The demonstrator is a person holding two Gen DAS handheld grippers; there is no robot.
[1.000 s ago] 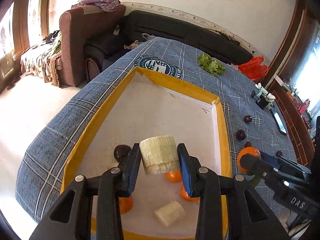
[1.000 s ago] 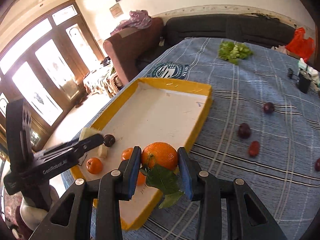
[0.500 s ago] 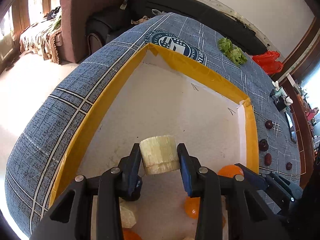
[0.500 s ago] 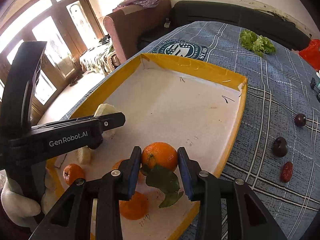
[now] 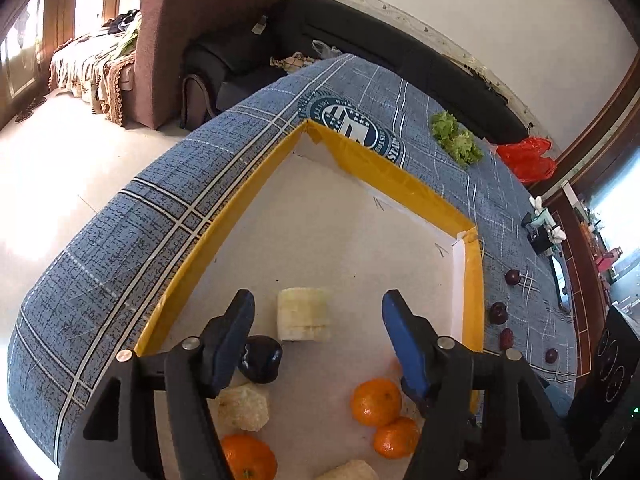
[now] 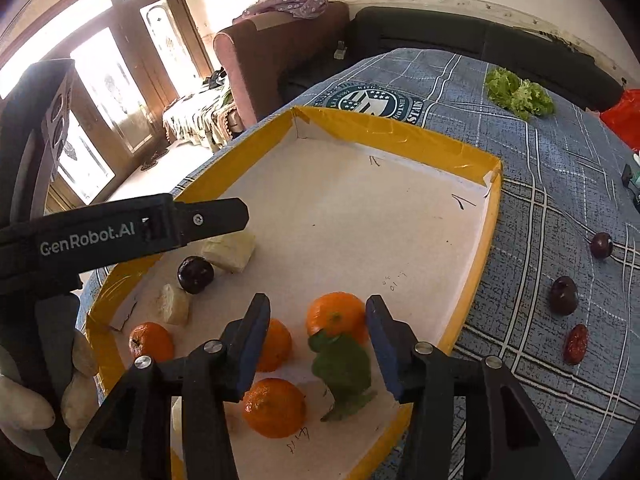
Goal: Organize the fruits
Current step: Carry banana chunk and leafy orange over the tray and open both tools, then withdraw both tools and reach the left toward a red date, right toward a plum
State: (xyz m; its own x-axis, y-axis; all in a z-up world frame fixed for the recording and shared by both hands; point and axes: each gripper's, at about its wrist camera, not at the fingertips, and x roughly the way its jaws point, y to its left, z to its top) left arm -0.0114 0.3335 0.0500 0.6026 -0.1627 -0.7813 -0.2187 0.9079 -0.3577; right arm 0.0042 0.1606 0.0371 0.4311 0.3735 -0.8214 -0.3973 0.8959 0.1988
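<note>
A yellow-rimmed tray [image 5: 248, 200] [image 6: 490, 224] with a white floor lies on the blue plaid tablecloth. My left gripper [image 5: 318, 320] is open above a pale banana piece [image 5: 304, 314] [image 6: 230, 250] lying on the tray floor. My right gripper [image 6: 318, 330] is open around a leafy orange [image 6: 334, 316] that rests on the tray. Other oranges [image 6: 274, 406] [image 5: 376, 400], a dark plum [image 5: 260, 360] [image 6: 195, 274] and another banana piece [image 5: 244, 406] lie in the tray's near end.
Dark plums [image 6: 563, 294] [image 5: 498, 312] and a red date [image 6: 576, 342] lie on the cloth right of the tray. Lettuce [image 6: 518, 94] lies at the far side. A sofa and armchair stand beyond the table edge.
Both grippers opened. The left one let the banana piece go onto the tray floor; the right one set the leafy orange down in the tray.
</note>
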